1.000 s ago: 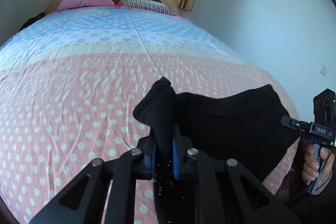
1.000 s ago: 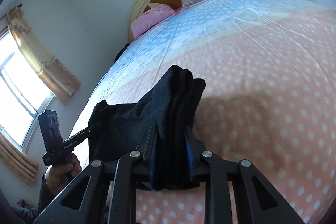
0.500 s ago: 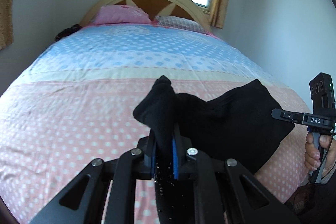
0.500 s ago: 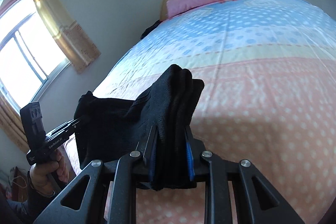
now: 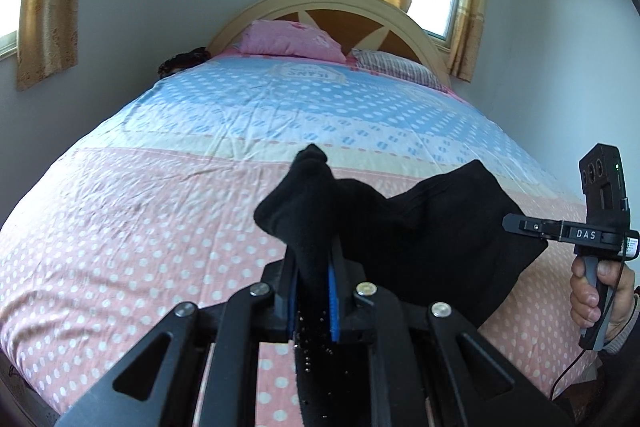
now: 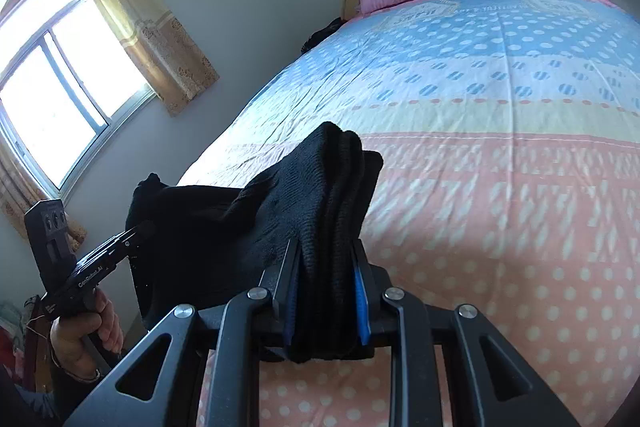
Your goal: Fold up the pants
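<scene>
The black pants (image 5: 432, 227) hang stretched between both grippers, above the near end of the bed. My left gripper (image 5: 312, 267) is shut on one bunched corner of the pants. My right gripper (image 6: 326, 267) is shut on a thicker bunch of the pants (image 6: 224, 223) at the other end. The right gripper also shows at the right of the left wrist view (image 5: 516, 225), and the left gripper at the left of the right wrist view (image 6: 144, 229), each pinching the cloth. The lower part of the pants is hidden behind the gripper bodies.
The bed (image 5: 168, 219) has a pink and blue dotted cover. A pink pillow (image 5: 292, 41) and a striped pillow (image 5: 394, 67) lie by the headboard (image 5: 320, 3). A dark item (image 5: 182, 61) sits at the bed's far left corner. Walls and curtained windows (image 6: 60, 67) surround.
Both grippers have lifted and tilted up with the pants still held; more of the headboard, walls and windows shows now. The grip on the cloth has not changed.
</scene>
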### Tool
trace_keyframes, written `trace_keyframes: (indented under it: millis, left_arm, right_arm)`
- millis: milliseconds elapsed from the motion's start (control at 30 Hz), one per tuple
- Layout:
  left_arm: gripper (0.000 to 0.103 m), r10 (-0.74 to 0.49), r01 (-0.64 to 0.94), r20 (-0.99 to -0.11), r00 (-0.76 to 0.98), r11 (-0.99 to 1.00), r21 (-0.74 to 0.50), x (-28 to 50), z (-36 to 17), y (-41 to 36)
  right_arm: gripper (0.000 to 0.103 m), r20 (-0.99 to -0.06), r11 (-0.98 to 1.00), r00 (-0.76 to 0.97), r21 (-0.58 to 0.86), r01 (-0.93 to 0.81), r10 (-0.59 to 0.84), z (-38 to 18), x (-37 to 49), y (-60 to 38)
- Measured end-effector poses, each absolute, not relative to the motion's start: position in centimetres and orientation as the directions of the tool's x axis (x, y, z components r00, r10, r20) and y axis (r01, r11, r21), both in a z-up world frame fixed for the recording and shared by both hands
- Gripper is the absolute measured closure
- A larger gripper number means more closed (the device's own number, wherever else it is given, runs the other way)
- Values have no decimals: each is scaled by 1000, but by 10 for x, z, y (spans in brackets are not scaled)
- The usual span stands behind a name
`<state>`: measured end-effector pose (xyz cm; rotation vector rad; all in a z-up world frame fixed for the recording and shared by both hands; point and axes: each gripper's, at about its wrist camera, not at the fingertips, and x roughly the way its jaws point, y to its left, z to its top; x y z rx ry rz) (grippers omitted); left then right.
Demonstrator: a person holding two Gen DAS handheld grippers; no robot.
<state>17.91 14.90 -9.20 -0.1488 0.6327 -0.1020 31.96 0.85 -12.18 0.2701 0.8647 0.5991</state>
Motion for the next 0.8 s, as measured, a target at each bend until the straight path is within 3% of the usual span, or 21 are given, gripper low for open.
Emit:
trace_keyframes:
  millis: [800]
  left_arm:
    - [91, -37, -96, -634, 773, 980, -174, 180, -123, 214]
  right_arm:
    - [79, -670, 794, 428, 482, -370, 606, -168, 359, 64]
